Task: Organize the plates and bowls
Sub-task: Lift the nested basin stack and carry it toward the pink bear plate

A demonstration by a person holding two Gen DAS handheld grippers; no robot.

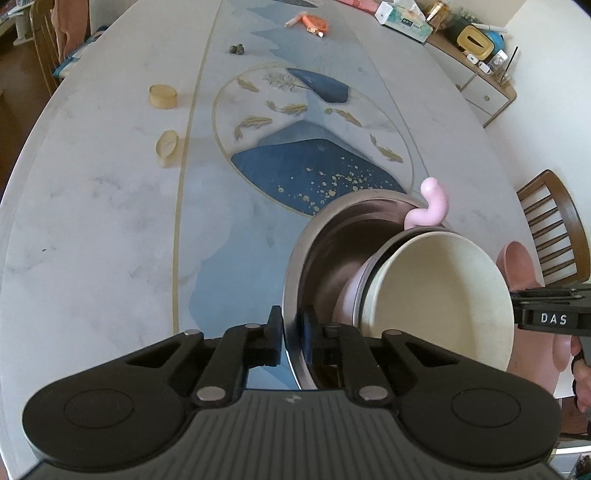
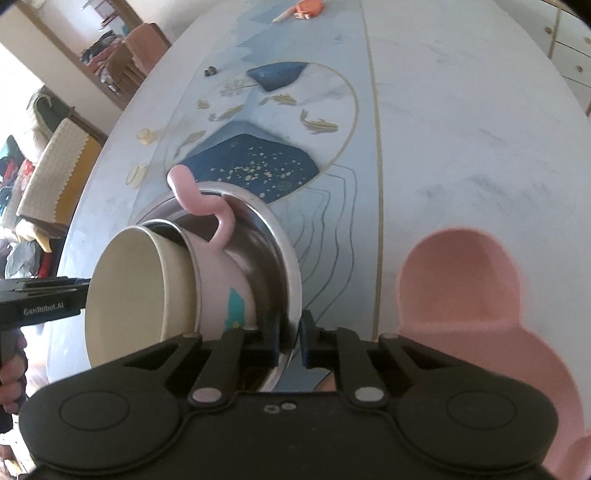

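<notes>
Steel bowl (image 1: 325, 258), lower centre-right of the left wrist view, sits on the counter (image 1: 110, 221) and carries a nested stack: a pink cup-like bowl (image 2: 229, 280) with a curled pink handle (image 1: 430, 206), a dark-rimmed piece inside that, and a cream bowl (image 1: 436, 295) innermost. The stack appears tilted relative to the steel bowl; how much of that is lens distortion, cannot tell.

Left tongs (image 1: 291, 328): pressed nearly together, pinching the steel bowl's rim at its near-left edge. One pad lies outside the wall, the other inside.

Right tongs (image 2: 290, 339): likewise pressed nearly together on the steel bowl's rim, at the lower centre of the right wrist view. Rim passes between the pads; inner pad just beside the pink bowl's side, contact with it uncertain.

Each tool shows in the other's view as a black bar at the frame edge, beside the cream bowl, with part of a hand behind it.

Pink plate (image 2: 480, 295) with a rounded ear-like lobe lies on the counter at lower right of the right wrist view, near the steel bowl but apart from it.

Outward: two round wooden lids (image 1: 162, 96) upper left, small dark items (image 1: 237, 49) and an orange object (image 1: 314, 20) at the top, wooden chair (image 1: 554, 229) at the right edge.
</notes>
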